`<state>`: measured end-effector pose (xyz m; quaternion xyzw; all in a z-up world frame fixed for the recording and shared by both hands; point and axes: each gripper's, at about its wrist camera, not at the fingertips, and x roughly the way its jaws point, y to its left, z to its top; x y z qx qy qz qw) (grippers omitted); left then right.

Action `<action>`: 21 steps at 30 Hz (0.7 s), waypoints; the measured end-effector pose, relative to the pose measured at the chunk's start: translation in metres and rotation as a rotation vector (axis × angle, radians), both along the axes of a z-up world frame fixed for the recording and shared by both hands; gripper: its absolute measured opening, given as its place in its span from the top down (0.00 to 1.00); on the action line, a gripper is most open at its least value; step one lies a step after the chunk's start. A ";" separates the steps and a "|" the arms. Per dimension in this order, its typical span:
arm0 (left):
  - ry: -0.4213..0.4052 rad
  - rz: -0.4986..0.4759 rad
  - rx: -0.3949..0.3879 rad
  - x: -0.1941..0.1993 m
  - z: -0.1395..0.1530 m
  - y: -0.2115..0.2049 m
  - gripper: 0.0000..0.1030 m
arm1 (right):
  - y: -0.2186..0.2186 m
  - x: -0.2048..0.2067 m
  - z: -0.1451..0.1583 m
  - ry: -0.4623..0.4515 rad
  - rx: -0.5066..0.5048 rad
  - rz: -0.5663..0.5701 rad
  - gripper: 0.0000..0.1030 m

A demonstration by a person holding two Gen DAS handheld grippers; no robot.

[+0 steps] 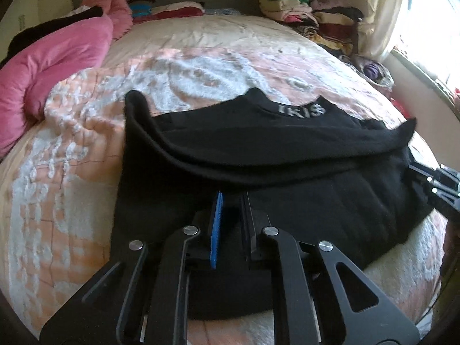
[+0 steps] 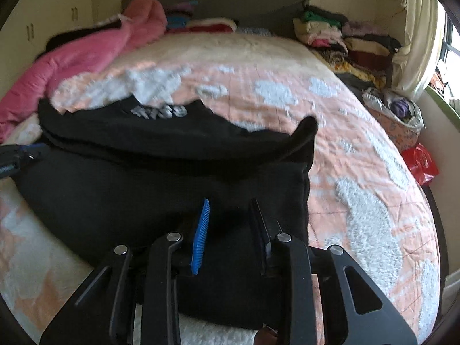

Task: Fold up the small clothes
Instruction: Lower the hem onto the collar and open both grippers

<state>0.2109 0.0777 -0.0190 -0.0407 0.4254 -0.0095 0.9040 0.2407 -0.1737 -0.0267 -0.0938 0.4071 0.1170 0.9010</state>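
A black garment (image 1: 287, 161) with grey lettering at its collar lies on the bed, partly folded, with its far part doubled over toward me. It also shows in the right wrist view (image 2: 161, 178). My left gripper (image 1: 231, 198) is open over the garment's near edge, with nothing between its fingers. My right gripper (image 2: 230, 204) is open over the garment's near right part, also empty. The right gripper shows at the right edge of the left wrist view (image 1: 437, 184). The left gripper shows at the left edge of the right wrist view (image 2: 17, 155).
The bed has a peach and white quilt (image 1: 201, 66). A pink padded jacket (image 1: 51, 69) lies at the left. Stacks of folded clothes (image 1: 316, 20) sit at the far right by a curtain. A red bag (image 2: 419, 164) lies beside the bed at the right.
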 end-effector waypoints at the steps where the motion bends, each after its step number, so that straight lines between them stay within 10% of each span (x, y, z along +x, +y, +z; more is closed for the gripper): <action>1: -0.001 0.009 -0.002 0.003 -0.001 0.003 0.94 | 0.001 0.006 -0.006 0.011 -0.003 -0.005 0.76; 21: -0.119 0.275 -0.194 0.050 0.018 0.079 0.88 | 0.002 0.089 0.010 -0.029 0.102 -0.098 0.77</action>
